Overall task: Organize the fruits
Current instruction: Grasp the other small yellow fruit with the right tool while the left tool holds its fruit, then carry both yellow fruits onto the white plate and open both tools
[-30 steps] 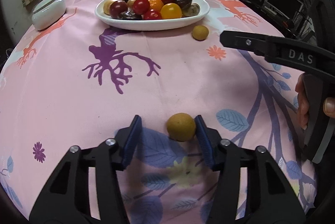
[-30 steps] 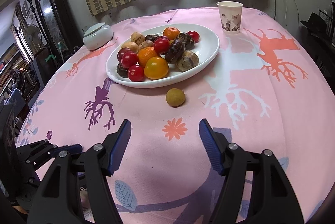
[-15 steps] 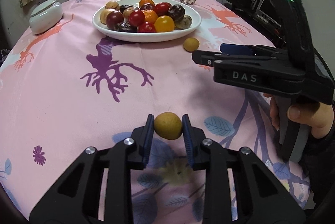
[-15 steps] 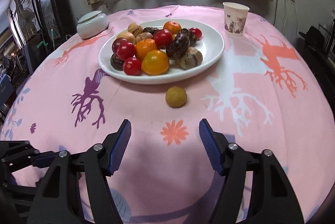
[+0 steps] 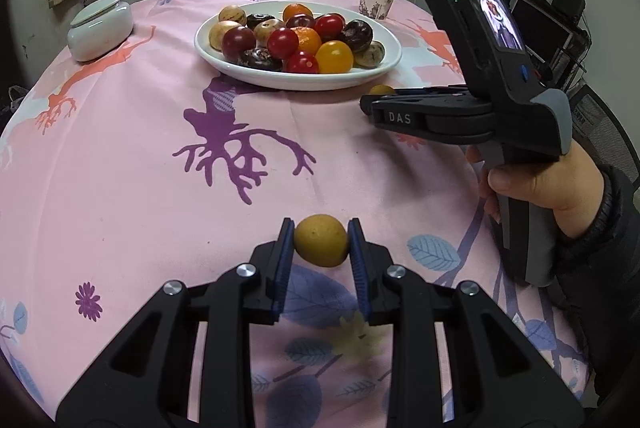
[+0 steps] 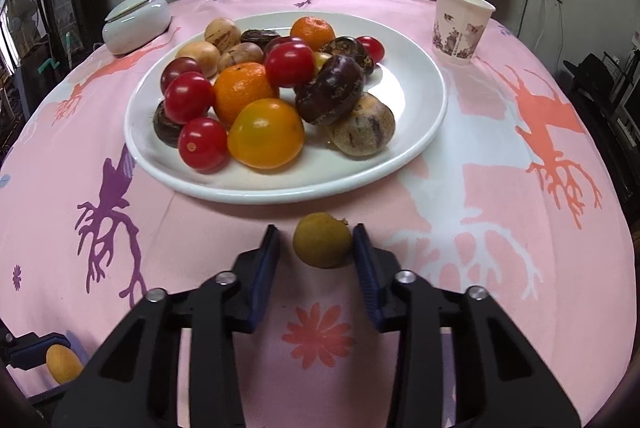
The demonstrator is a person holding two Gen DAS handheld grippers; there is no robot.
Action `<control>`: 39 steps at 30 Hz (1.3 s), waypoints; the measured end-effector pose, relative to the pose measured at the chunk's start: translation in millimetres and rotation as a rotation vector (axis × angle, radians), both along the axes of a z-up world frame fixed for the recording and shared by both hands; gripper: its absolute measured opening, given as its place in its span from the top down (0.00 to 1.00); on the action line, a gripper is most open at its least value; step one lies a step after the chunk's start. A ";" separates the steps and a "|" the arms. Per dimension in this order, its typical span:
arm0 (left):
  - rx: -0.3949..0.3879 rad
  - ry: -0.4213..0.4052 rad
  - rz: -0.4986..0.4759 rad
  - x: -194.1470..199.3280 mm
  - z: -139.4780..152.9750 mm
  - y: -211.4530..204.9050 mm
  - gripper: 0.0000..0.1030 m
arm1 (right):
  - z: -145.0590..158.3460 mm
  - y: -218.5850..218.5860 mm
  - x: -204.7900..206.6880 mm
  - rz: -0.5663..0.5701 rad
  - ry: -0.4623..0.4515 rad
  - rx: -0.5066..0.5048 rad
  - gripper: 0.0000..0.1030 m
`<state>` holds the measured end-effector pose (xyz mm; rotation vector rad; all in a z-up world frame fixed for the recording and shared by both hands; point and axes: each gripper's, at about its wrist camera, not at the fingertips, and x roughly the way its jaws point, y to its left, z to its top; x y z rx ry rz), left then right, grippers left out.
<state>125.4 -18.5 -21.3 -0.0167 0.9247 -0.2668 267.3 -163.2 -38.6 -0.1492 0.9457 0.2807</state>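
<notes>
While left gripper (image 5: 321,242) clamps longan (image 5: 321,246), right gripper (image 6: 316,248) brackets another (image 6: 322,245).

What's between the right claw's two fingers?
A small yellow-brown fruit sits between the right claw fingers, on the pink tablecloth just in front of the white plate. The right wrist view shows it.

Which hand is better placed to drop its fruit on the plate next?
Left. The left gripper already clamps a yellow fruit; the right gripper only brackets its fruit, though nearer the plate.
</notes>
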 end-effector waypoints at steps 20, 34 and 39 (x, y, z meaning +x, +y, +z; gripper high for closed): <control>0.053 -0.038 0.080 10.4 18.1 9.3 0.73 | 44.8 -27.4 -47.0 0.081 -0.052 0.124 0.73; 0.119 -0.113 0.167 116.2 62.2 9.0 0.73 | 82.8 -22.3 -22.3 0.102 -0.161 0.148 0.73; 0.117 -0.092 0.205 157.6 56.5 12.3 0.73 | 85.7 -9.3 10.7 0.088 -0.180 0.141 0.73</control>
